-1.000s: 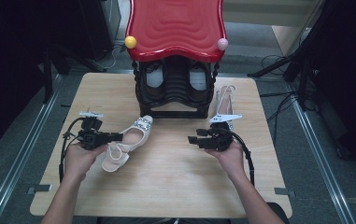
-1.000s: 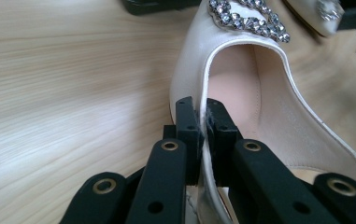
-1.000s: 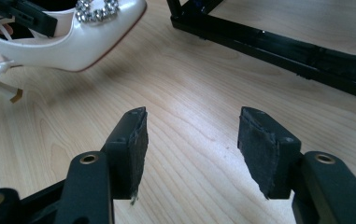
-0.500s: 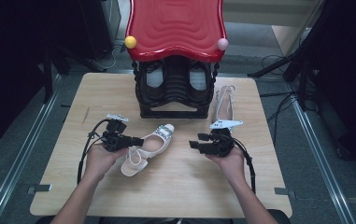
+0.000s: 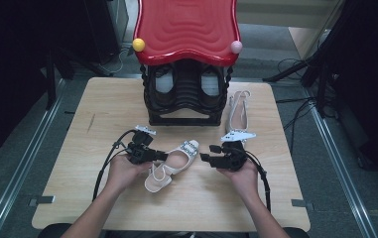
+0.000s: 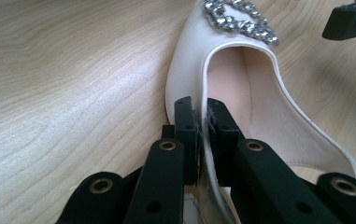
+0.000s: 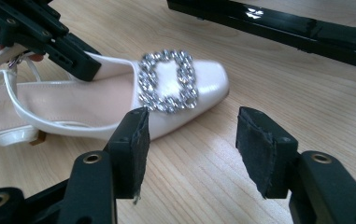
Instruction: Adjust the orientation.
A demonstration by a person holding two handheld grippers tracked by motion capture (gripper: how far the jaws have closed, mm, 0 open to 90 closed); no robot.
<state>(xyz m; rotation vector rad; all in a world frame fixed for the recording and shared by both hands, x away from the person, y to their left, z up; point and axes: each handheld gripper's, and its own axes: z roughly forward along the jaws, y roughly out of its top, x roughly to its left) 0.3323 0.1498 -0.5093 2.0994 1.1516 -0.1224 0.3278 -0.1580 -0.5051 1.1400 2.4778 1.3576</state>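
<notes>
Left gripper view shows my left gripper [image 6: 199, 119] clenched on the white slingback shoe's [image 6: 241, 84] side edge — shoe lying mid-desk [image 5: 102, 114]. My right gripper [image 7: 192, 149] is released, fingers spread just short of the rhinestone buckle [image 7: 168, 81].

Two white shoes [image 5: 172, 165], two grippers [image 5: 159, 155], one red-topped rack [image 5: 186, 29], one table [image 5: 102, 114]

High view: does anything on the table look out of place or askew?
Yes. One white shoe lies slantwise mid-table, its side wall pinched by the left tongs, while its mate lies apart beside the black shoe rack. The right tongs stand open near the shoe's jewelled buckle. No damage shows.
</notes>
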